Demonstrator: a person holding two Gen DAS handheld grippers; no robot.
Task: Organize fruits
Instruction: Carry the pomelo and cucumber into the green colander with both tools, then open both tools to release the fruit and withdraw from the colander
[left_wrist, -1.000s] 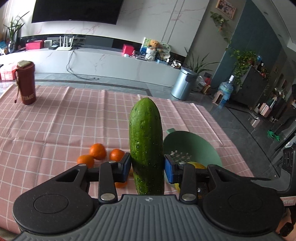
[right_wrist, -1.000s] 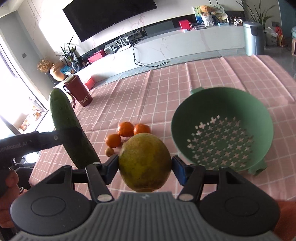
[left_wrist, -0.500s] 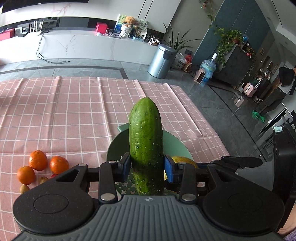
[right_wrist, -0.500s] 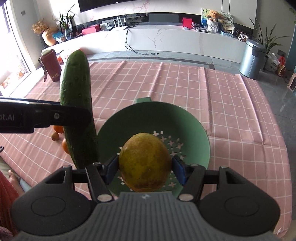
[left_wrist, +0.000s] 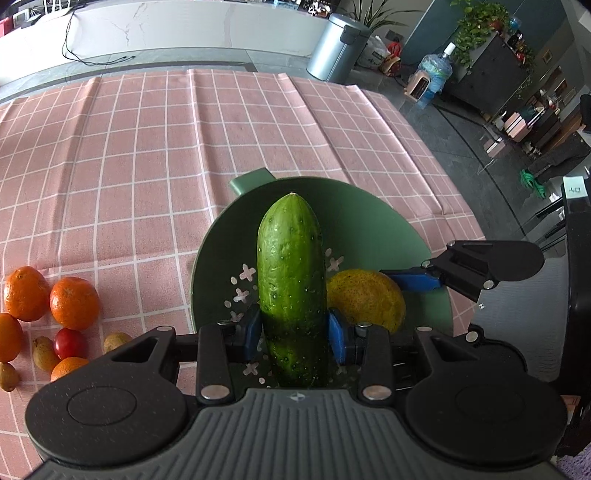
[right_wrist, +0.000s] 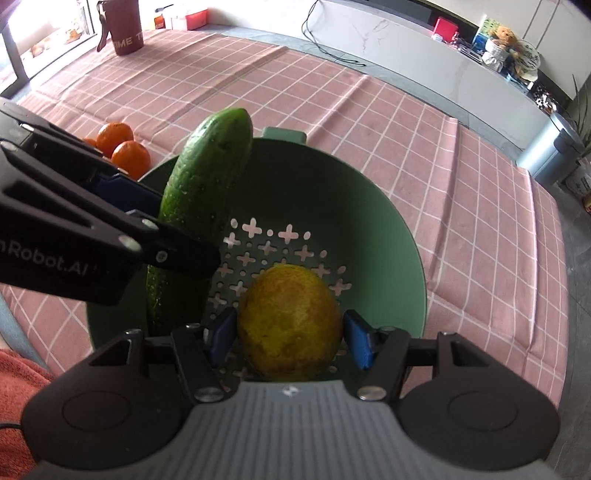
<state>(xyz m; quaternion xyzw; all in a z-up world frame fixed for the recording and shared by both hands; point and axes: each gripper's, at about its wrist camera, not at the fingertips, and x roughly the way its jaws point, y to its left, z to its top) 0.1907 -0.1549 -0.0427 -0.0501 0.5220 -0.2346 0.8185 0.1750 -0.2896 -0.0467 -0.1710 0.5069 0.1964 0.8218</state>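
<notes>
The pink checked tablecloth (left_wrist: 155, 155) covers the table, and the green colander (right_wrist: 332, 192) sits on it directly under both tools. The left gripper (left_wrist: 293, 334) is clamped on a cucumber (left_wrist: 291, 288) near its lower end, so the long axis runs straight out along the fingers and the free tip points at the colander's far rim. In the right wrist view that same cucumber leans over the colander's left side, lower end already down inside the bowl. The right gripper (right_wrist: 290, 338) is clamped on a round yellow-green fruit (right_wrist: 290, 325), which hangs just above the perforated floor, right of the cucumber and close beside it. The left tool looks the nearer to setting its load down, and I judge the cucumber must be tipped flat to fit. Loose oranges (left_wrist: 74, 302) and smaller fruits lie on the cloth left of the colander.

Compared with a second ago, both tools have come from beside the colander to over it, lower and tilted more steeply downward; the grips are unchanged.
</notes>
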